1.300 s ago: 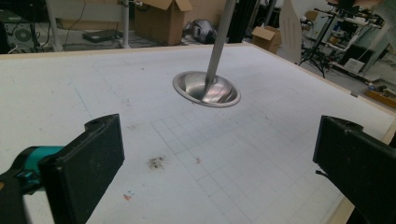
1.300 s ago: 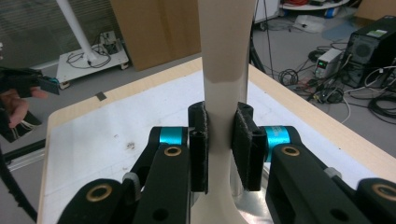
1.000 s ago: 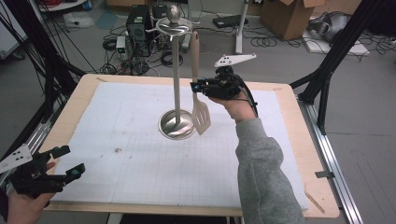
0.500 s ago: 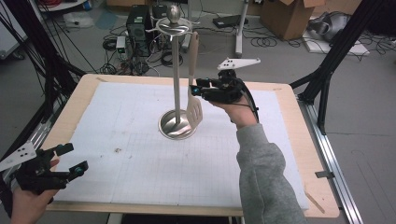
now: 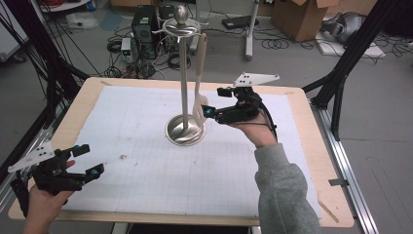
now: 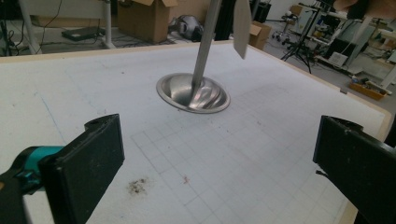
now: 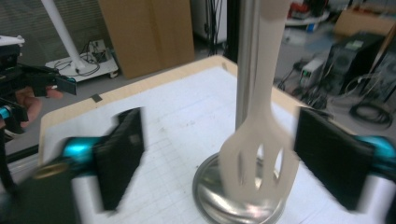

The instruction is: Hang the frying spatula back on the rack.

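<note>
So the right tongs [image 5: 210, 111] have just been opening and now stand wide apart, with the slotted spatula [image 7: 258, 154] between the jaws but not pinched. The spatula hangs from the top of the metal stand [image 5: 184, 78], its blade down just above the stand's round base, mid-surface [image 5: 122, 117]. The left tongs [image 5: 90, 161] sit spread with nothing in them near the surface's front-left corner, well apart from the stand.

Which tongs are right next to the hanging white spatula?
The right tongs, open beside the spatula hanging on the metal stand. The left tongs sit far away at the table's near left corner.
</note>
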Tool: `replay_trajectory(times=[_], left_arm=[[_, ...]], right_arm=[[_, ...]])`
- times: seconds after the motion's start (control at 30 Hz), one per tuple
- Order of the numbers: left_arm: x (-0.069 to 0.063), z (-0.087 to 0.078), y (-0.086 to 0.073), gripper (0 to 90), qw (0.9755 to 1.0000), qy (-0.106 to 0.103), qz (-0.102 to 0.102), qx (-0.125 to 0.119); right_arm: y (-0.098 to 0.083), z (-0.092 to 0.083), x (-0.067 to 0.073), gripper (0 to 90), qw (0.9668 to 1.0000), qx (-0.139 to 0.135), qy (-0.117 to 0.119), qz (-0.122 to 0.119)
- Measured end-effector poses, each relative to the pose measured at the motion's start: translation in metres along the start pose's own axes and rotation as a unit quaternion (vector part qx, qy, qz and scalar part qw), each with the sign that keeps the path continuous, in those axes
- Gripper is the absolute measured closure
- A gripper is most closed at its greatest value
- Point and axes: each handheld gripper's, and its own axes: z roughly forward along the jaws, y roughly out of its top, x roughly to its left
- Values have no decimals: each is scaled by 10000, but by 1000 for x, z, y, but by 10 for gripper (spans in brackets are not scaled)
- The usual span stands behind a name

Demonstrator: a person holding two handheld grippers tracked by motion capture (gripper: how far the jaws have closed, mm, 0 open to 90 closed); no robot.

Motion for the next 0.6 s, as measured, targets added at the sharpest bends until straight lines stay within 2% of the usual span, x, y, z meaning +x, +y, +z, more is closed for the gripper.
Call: replay_trajectory(times=[0.1, 0.2, 0.33, 0.47, 0.6], left_arm=[[-1, 1, 1, 24, 10000, 17, 35, -3], [0, 1, 1, 24, 10000, 24, 45, 10], [1, 1, 1, 24, 10000, 44, 25, -14], [-1, 2, -1, 24, 9999, 69, 85, -45], [-2, 7, -3, 24, 9999, 49, 99, 43]], right_arm=[[-2, -5, 5, 134, 9997, -123, 67, -207], [-5, -9, 8, 117, 9994, -195, 51, -265], [-8, -12, 10, 117, 9992, -153, -27, -358], [-15, -16, 13, 114, 9986, -230, 16, -477], [-23, -18, 15, 114, 9984, -303, 50, -484]])
